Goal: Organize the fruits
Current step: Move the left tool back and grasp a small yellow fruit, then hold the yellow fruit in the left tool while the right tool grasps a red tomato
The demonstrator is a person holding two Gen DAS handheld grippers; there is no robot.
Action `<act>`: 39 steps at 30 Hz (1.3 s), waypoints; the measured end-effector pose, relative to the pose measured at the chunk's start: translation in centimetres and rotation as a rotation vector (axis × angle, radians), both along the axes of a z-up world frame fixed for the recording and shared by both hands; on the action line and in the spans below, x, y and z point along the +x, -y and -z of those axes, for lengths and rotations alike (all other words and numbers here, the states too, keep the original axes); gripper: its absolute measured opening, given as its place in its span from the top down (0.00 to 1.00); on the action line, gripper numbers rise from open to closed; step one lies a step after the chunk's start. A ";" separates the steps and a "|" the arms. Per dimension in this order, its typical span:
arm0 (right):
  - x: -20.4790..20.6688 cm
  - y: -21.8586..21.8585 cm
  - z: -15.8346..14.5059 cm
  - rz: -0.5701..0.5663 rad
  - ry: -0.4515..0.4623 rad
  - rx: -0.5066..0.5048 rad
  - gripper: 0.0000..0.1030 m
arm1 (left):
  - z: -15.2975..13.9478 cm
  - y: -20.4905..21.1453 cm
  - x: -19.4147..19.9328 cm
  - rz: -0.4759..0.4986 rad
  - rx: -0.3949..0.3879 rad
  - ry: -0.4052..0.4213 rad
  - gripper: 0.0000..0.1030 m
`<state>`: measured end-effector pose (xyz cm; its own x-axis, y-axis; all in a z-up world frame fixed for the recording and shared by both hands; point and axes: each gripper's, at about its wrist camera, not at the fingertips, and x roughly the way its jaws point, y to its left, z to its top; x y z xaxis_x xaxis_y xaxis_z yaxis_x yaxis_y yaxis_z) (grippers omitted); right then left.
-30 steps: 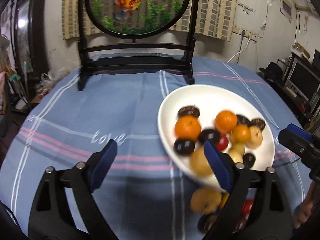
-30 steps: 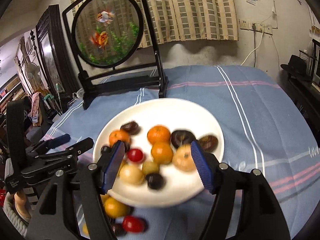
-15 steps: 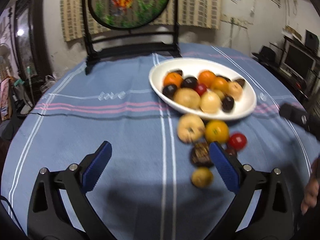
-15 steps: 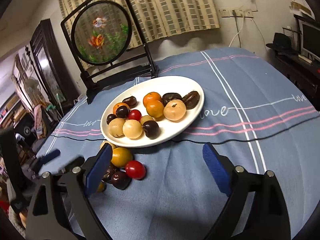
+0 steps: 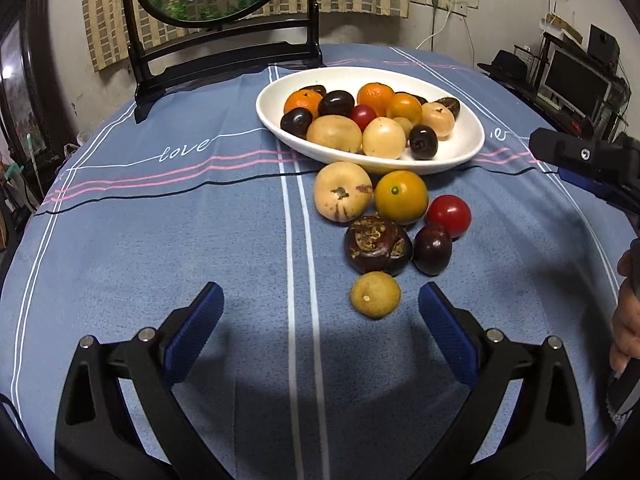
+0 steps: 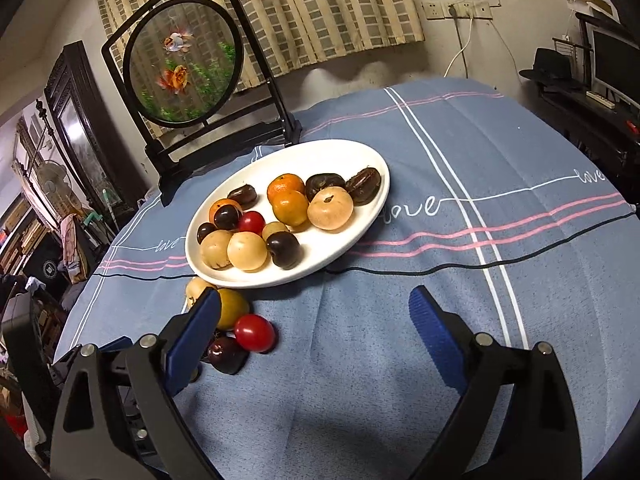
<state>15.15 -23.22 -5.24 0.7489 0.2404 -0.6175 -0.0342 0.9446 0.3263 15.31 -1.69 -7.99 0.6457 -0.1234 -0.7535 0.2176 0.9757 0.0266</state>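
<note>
A white oval plate [image 5: 460, 148] on the blue cloth holds several oranges, dark plums, pale round fruits and a red tomato. In front of it lie loose fruits: a pale fruit [image 5: 343, 191], a yellow one [image 5: 401, 197], a red tomato [image 5: 449, 210], a brown chestnut-like fruit [image 5: 377, 244], a dark plum [image 5: 433, 249] and a small yellow-green fruit [image 5: 375, 294]. My left gripper [image 5: 320, 332] is open just short of that small fruit, holding nothing. My right gripper [image 6: 314, 332] hovers before the plate [image 6: 360, 236], its jaws opening with nothing between them; the tomato [image 6: 255, 333] lies by its left finger.
A round fish-painted screen on a black stand [image 5: 224, 40] stands behind the plate. A person's hand [image 5: 626, 312] shows at the right edge. A hat and a monitor sit on furniture beyond the table's right side. Bare cloth spreads left of the fruits.
Both grippers have drawn back from the plate and the right jaws have spread wider. Several fruits that were tumbling off the plate's near edge now lie still on the cloth.
</note>
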 end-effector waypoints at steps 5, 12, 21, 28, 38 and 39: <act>0.1 0.0 0.0 0.002 -0.005 0.000 0.07 | -0.3 1.1 -0.6 0.063 0.014 0.044 0.11; 0.1 0.1 -0.1 0.001 -0.004 0.002 0.07 | 0.4 1.6 -0.2 0.130 -0.028 -0.015 0.63; 0.1 -0.3 -0.1 -0.016 -0.012 -0.002 0.07 | 1.3 2.2 0.3 0.141 -0.024 -0.054 0.73; 0.1 -1.2 0.3 -0.057 -0.012 -0.023 0.07 | 0.2 1.3 0.3 0.101 -0.028 -0.001 0.75; -0.8 -7.8 2.0 -0.304 -0.043 -0.243 0.08 | -1.2 -2.6 1.5 -0.073 -0.071 0.050 0.75; -0.7 -8.2 2.3 -0.313 -0.052 -0.261 0.08 | -1.3 -2.7 1.5 -0.072 -0.074 0.051 0.75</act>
<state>14.46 -15.02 -7.53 0.6308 0.2817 -0.7230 -0.3229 0.9426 0.0856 16.79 1.00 -6.73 0.6919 -0.1294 -0.7103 0.1469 0.9885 -0.0369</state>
